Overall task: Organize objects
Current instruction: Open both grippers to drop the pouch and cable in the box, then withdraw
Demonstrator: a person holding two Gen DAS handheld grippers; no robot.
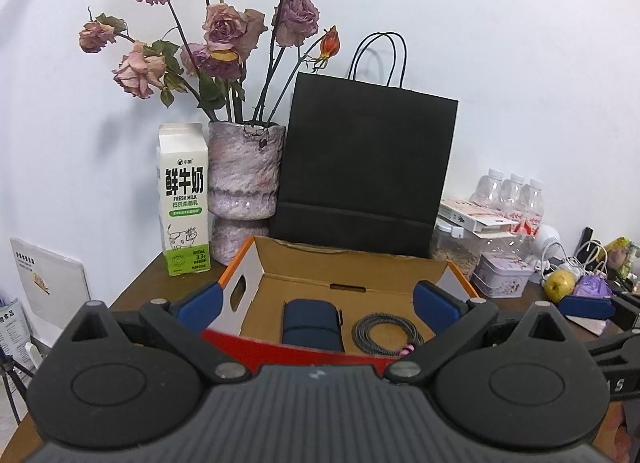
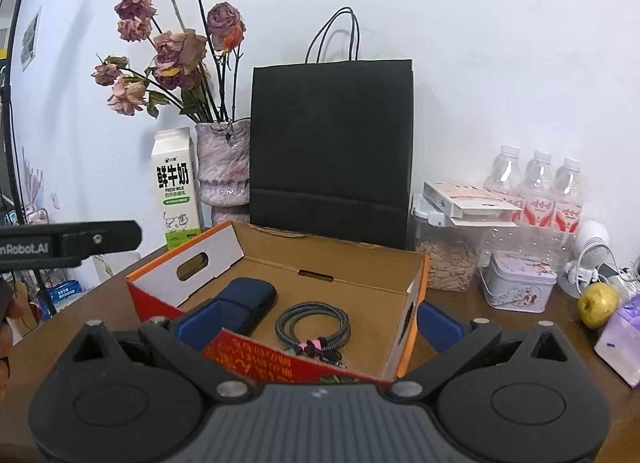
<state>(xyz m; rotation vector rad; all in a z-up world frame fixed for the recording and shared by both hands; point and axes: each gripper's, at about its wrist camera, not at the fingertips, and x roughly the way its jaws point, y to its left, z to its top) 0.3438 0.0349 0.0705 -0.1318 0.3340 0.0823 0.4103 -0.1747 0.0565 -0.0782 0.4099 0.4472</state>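
Note:
An open cardboard box (image 1: 352, 268) with orange rims and a red front wall sits on the brown table. Inside it lie a navy zip case (image 1: 312, 323) on the left and a coiled grey braided cable (image 1: 386, 333) on the right. My left gripper (image 1: 316, 308) is open over the box's near edge, with nothing between its blue pads. In the right wrist view the same box (image 2: 340, 263) holds the case (image 2: 250, 299) and the cable (image 2: 314, 321). My right gripper (image 2: 324, 323) is open and empty; its left pad is over the box front and its right pad is outside the right wall.
Behind the box stand a milk carton (image 1: 185, 203), a vase of dried roses (image 1: 244, 179) and a black paper bag (image 1: 364, 171). At the right are a seed container (image 2: 448, 259), water bottles (image 2: 536, 191), a tin (image 2: 518, 281), a pear (image 2: 598, 305) and a tissue pack (image 2: 624, 339).

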